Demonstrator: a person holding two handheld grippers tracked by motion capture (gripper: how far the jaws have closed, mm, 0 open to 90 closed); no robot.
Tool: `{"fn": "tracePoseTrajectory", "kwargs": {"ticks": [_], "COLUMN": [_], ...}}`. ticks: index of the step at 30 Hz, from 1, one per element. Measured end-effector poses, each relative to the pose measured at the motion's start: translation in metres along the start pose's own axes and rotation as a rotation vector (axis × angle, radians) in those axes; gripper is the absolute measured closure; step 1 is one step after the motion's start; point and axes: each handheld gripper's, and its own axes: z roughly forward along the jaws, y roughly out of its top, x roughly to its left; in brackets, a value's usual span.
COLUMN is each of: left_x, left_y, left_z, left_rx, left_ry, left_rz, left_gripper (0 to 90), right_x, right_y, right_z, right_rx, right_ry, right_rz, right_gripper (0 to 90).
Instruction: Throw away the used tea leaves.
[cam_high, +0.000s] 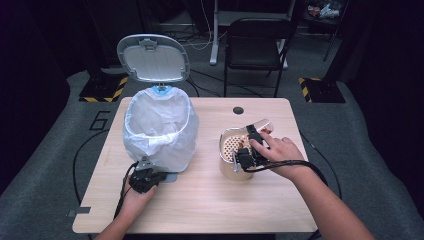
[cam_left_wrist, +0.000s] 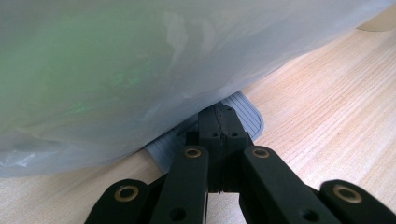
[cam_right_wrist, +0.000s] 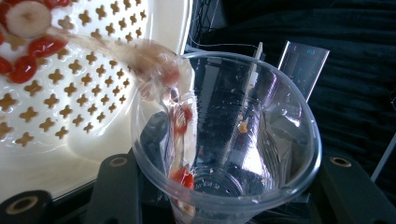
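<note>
Right gripper (cam_high: 248, 145), over the table's (cam_high: 200, 200) right half: its jaws pinch a clear plastic cup (cam_right_wrist: 229, 140), tipped on its side with its mouth at the rim of a cream strainer basket (cam_high: 231, 150). The cup is transparent and tapers to a narrow base; red fruit pieces (cam_right_wrist: 183, 175) and pale droplets cling to its inner wall, and a blurred stream of liquid and pulp (cam_right_wrist: 149, 60) runs from its lip onto the strainer. The strainer's floor is pierced with cross-shaped holes; red pieces and a banana slice (cam_right_wrist: 27, 17) lie on it. The strainer sits in a beige pot (cam_high: 235, 170) near the table's right edge.

Left gripper (cam_left_wrist: 219, 126), near the front-left corner: jaws pressed together, with nothing seen between them, tips resting on the grey ribbed pedal (cam_left_wrist: 243, 112) at the foot of a bin (cam_high: 160, 130). The bin stands on the left half of the table, lined with a translucent white bag (cam_left_wrist: 140, 60), its grey lid (cam_high: 154, 59) raised upright toward the back edge.
</note>
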Motion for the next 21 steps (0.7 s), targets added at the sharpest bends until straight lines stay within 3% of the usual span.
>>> {"fn": "tracePoseTrajectory", "kwargs": {"ticks": [2,7,10,12,13,14,15,20,21], "left_x": [-0.0001,0.0000,0.0000,0.0001,0.0000,0.0001,0.0001,0.0001,0.0000], "left_y": [0.0000,0.0000,0.0000,0.0000,0.0000,0.0000,0.0000,0.0000,0.0000], "left_z": [0.0001,0.0000,0.0000,0.0000,0.0000,0.0000,0.0001,0.0001,0.0000], "left_rx": [-0.001,0.000,0.000,0.000,0.000,0.000,-0.001,0.000,0.000], "left_ry": [-0.001,-0.001,-0.001,-0.001,-0.001,-0.002,-0.002,-0.002,-0.001], "left_rz": [0.000,0.000,0.000,0.000,-0.001,-0.001,-0.002,-0.001,0.000], "left_gripper": [90.0,90.0,90.0,90.0,90.0,90.0,90.0,90.0,90.0], "right_x": [0.0009,0.0004,0.0008,-0.0016,0.0011,0.0001,0.0017,0.0027,0.0009], "right_y": [-0.0009,-0.0012,-0.0007,0.0004,0.0003,0.0009,0.0010,0.0019,0.0027], "right_z": [-0.0004,-0.0009,-0.0010,-0.0007,-0.0013,-0.0009,-0.0012,-0.0013,-0.0011], "right_rx": [0.003,0.000,0.001,-0.009,0.001,-0.005,0.000,-0.003,-0.008], "right_ry": [-0.004,-0.014,-0.019,-0.025,-0.028,-0.029,-0.029,-0.039,-0.042], "right_rz": [0.026,-0.003,-0.035,-0.096,-0.083,-0.109,-0.101,-0.161,-0.199], "right_gripper": [45.8,45.9,46.1,46.1,46.2,46.1,46.1,46.2,46.2]}}
